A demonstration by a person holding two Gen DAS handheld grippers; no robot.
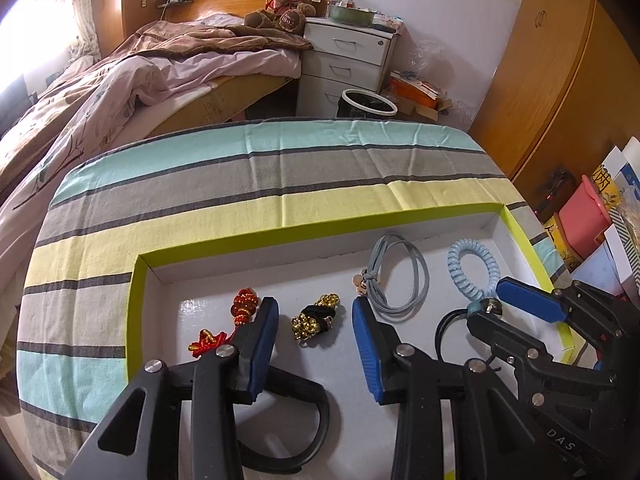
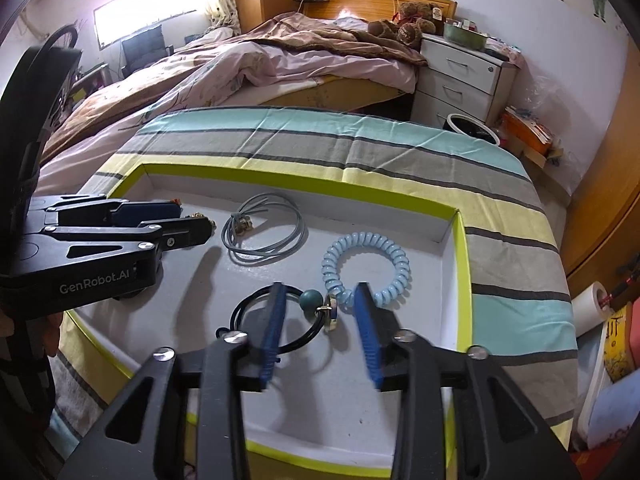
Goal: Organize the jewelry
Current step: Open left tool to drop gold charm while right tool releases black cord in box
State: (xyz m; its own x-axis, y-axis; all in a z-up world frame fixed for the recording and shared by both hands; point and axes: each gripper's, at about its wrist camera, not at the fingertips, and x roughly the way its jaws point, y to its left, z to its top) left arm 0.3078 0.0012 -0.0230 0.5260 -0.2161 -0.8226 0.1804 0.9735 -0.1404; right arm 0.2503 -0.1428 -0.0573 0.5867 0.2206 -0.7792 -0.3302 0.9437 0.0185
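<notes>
Shallow white cardboard tray with lime-green rim (image 1: 138, 300) on the striped cloth. Left gripper (image 1: 316, 320) hangs open, black-and-gold beaded hair tie (image 1: 316, 320) loose between its jaws, untouched. Right gripper (image 2: 320, 308) is also open, straddling the black cord loop with teal bead (image 2: 312, 298); pale blue coil bracelet (image 2: 366, 264) just beyond, possibly brushing one pad

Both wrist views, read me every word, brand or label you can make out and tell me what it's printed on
"GenRobot.AI": on the side of the left gripper, in the right wrist view.
"DAS": partial letters on the body of the right gripper, left wrist view; the rest is cut off.
Teddy bear's chest patch and tag: too small and blurred to read.
Yellow packaging at the right edge: characters, not legible.
Nothing readable on the tray or the jewelry.
</notes>
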